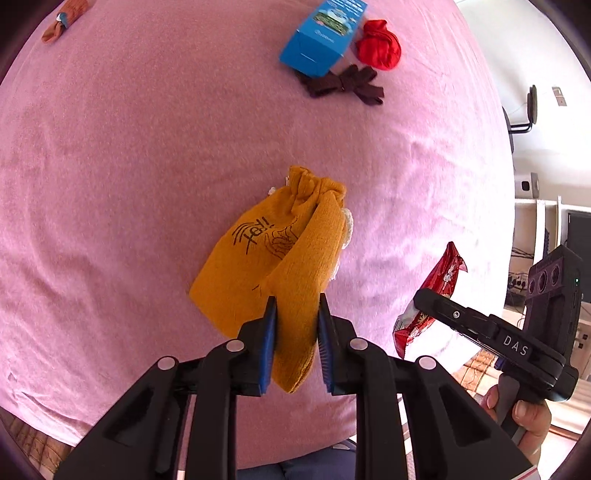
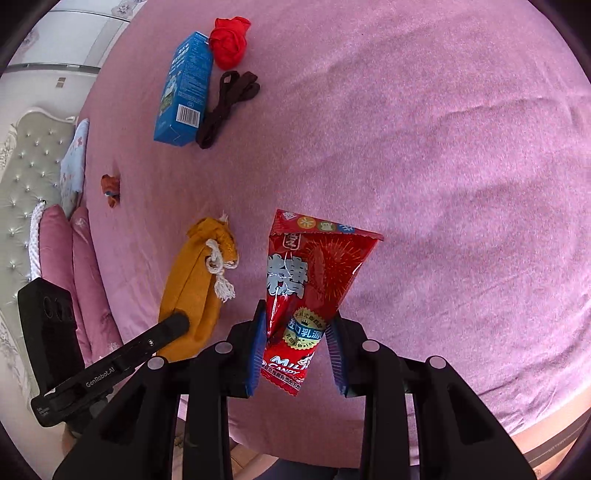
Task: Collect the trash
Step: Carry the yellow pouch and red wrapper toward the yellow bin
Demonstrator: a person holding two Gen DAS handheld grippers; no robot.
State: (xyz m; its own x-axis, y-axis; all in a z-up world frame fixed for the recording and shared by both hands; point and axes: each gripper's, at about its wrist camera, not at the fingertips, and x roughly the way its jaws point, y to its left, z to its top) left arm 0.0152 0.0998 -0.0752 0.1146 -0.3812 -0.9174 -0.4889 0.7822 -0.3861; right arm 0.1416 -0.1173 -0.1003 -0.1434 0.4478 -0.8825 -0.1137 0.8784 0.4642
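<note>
My left gripper (image 1: 297,308) is shut on the near end of a mustard-yellow drawstring pouch (image 1: 266,258), holding it over the pink bedspread (image 1: 147,166). The pouch also shows in the right wrist view (image 2: 192,295), with its white cord hanging. My right gripper (image 2: 297,321) is shut on a red milk-candy wrapper (image 2: 306,280), held above the bed to the right of the pouch. The wrapper and right gripper also show in the left wrist view (image 1: 436,288). A blue carton (image 2: 184,92) lies at the far side of the bed.
A red cloth ball (image 2: 229,40) and a dark brown tied band (image 2: 225,107) lie beside the blue carton (image 1: 321,33). A small orange-brown bundle (image 2: 110,189) lies near the bed's left edge. Pink pillows (image 2: 81,258) and a tufted headboard (image 2: 26,177) stand left.
</note>
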